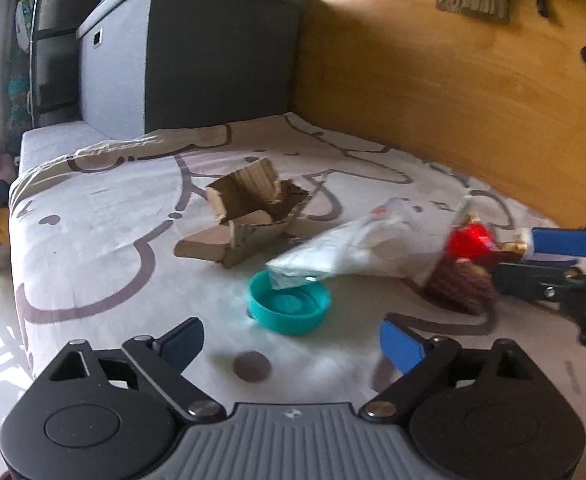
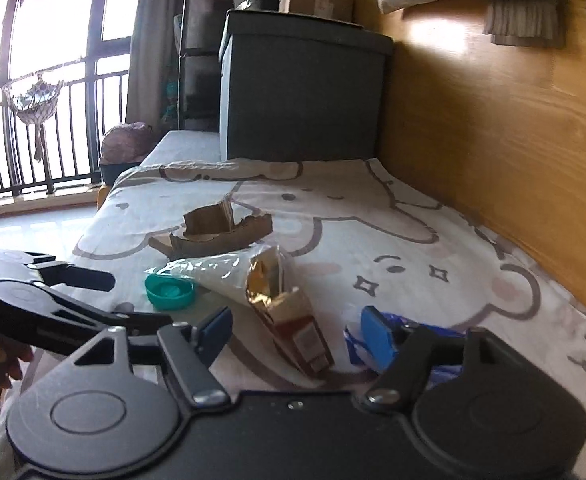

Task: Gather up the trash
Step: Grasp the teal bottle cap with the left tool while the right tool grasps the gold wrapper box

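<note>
Both tongs hang open and empty over your bed [image 1: 93, 240]: left tongs [image 1: 291, 340] near the teal cap [image 1: 289, 308], right tongs [image 2: 293, 334] astride the carton [image 2: 293, 320]. Nothing looks collected yet; cardboard [image 1: 245, 216], bag [image 1: 357, 248] and blue wrapper [image 2: 405, 320] also remain.

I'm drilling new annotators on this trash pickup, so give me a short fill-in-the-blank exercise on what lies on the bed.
1. The round lid lying upside down on the sheet is ____ in colour.
2. The torn box behind the lid is made of ____.
3. One edge of the clear plastic bag overlaps the ____.
4. Between the right gripper jaws lies a red and gold ____.

Missing words: teal; cardboard; lid; wrapper
</note>
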`<state>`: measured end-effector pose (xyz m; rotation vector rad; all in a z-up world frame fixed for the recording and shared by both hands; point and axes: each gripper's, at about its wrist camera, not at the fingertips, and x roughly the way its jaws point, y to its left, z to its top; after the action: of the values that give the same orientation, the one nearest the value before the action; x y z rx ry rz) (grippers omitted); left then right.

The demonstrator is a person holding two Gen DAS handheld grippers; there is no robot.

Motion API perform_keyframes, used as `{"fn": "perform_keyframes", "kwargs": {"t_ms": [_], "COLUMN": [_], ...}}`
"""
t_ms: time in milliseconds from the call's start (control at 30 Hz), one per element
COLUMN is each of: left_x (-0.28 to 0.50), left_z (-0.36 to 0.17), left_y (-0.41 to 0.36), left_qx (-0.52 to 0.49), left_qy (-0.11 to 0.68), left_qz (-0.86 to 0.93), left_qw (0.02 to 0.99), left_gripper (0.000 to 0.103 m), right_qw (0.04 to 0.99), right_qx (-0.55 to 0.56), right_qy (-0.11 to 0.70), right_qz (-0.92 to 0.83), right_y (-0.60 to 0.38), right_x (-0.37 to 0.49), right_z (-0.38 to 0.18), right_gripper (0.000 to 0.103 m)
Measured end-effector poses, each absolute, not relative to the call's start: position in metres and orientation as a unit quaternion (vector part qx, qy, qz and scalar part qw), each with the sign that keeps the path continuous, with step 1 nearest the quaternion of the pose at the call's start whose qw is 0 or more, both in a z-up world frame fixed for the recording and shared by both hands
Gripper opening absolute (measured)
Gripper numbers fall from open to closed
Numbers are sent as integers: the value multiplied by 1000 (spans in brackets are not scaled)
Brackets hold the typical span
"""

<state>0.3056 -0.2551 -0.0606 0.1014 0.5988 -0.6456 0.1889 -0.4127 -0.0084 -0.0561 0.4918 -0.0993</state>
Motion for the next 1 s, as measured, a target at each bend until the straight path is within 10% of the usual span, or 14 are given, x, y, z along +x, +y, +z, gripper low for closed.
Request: {"fn": "perform_keyframes", "kwargs": {"t_ms": [433,567,1000], "left_x": [326,330,288], "left_z": [-66,-64,-51], "left_y": [-279,-280,-267], "left_qx": [115,111,96], "left_qy": [276,278,308], "left_qz": [-333,-333,-345], "left_qw": [894,894,882], "left_gripper": [71,50,50], "right_qw": [956,953,950], "right_qx": [-33,-31,0], "right_qy": [286,296,302], "right_qz": [-49,-56,-75], "right_y": [-409,-409,-416], "right_x": [232,237,207], "right_z": [-26,-28,-26], "right_gripper": [59,43,23]}}
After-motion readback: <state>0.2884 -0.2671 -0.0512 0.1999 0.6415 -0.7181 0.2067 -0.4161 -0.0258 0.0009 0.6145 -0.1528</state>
